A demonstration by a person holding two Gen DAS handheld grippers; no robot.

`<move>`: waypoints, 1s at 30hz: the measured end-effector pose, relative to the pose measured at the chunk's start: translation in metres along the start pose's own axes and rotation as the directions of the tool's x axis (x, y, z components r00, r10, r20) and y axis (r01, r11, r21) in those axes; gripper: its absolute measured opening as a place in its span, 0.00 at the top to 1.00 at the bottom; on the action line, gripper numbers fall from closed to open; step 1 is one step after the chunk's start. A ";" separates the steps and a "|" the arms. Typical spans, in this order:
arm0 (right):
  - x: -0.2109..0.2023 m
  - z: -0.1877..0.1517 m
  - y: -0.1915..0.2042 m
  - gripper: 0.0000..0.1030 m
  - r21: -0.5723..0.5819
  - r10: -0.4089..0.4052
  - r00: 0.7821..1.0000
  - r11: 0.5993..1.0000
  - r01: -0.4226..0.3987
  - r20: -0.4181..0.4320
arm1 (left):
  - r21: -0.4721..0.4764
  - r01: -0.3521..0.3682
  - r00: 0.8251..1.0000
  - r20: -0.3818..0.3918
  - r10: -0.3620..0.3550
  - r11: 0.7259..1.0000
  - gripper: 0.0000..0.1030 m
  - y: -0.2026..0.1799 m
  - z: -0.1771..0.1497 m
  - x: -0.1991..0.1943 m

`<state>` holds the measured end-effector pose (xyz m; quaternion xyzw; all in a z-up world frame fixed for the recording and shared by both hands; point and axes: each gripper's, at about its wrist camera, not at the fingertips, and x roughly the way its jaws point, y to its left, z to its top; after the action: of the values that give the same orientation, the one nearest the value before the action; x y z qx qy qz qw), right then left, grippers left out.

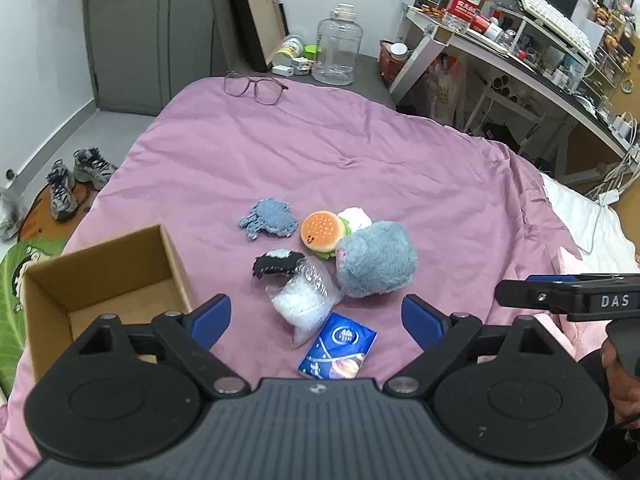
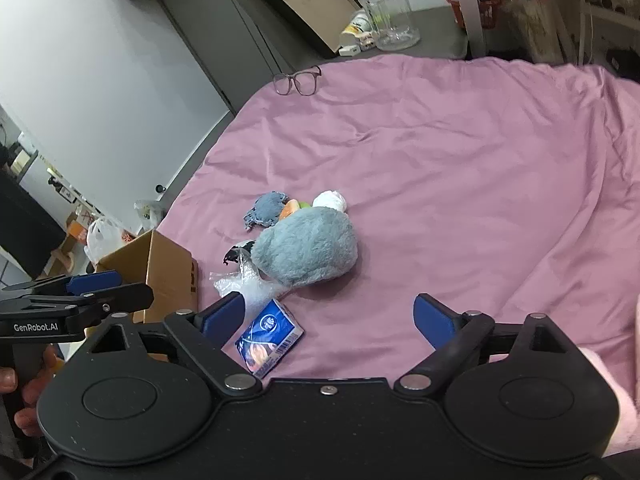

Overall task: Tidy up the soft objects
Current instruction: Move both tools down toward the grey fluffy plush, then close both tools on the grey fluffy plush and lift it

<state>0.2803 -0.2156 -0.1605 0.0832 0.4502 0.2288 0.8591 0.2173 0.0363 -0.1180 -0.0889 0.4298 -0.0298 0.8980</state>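
Soft objects lie clustered on the pink bed cover: a fluffy grey-blue plush, a burger plush, a white soft item, a blue knitted piece, a black-and-white item, a clear plastic bag and a blue tissue pack. An open cardboard box stands to their left. My left gripper is open and empty above the tissue pack. My right gripper is open and empty, right of the tissue pack.
Glasses lie at the bed's far edge. A large clear jug stands on a grey stand beyond. A cluttered desk is at the right. Shoes sit on the floor at the left.
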 end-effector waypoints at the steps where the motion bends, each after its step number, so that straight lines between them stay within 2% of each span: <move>1: 0.003 0.000 -0.001 0.18 0.010 0.003 1.000 1.000 -0.002 -0.004 | 0.006 0.006 1.000 0.000 -0.006 1.000 0.11 0.000 0.002 0.003; 5: 0.017 0.004 -0.009 0.26 0.067 0.015 1.000 0.998 -0.014 -0.021 | 0.016 0.031 1.000 -0.001 -0.031 0.999 0.13 -0.002 0.010 0.015; 19: 0.068 0.008 -0.036 0.57 0.275 0.130 0.989 0.956 -0.106 -0.073 | 0.057 0.099 0.994 -0.050 -0.096 0.993 0.35 -0.012 0.037 0.070; 23: 0.078 0.012 -0.037 0.58 0.298 0.151 0.986 0.947 -0.123 -0.075 | 0.054 0.119 0.991 -0.069 -0.115 0.991 0.42 -0.014 0.043 0.084; 30: 0.086 0.023 -0.044 0.58 0.331 0.172 0.984 0.933 -0.144 -0.054 | 0.029 0.135 0.982 -0.136 -0.130 0.990 0.43 -0.013 0.048 0.111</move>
<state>0.3551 -0.2123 -0.2259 0.2503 0.5085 0.2230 0.7931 0.3252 0.0154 -0.1714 -0.0982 0.4816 -0.1034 0.8647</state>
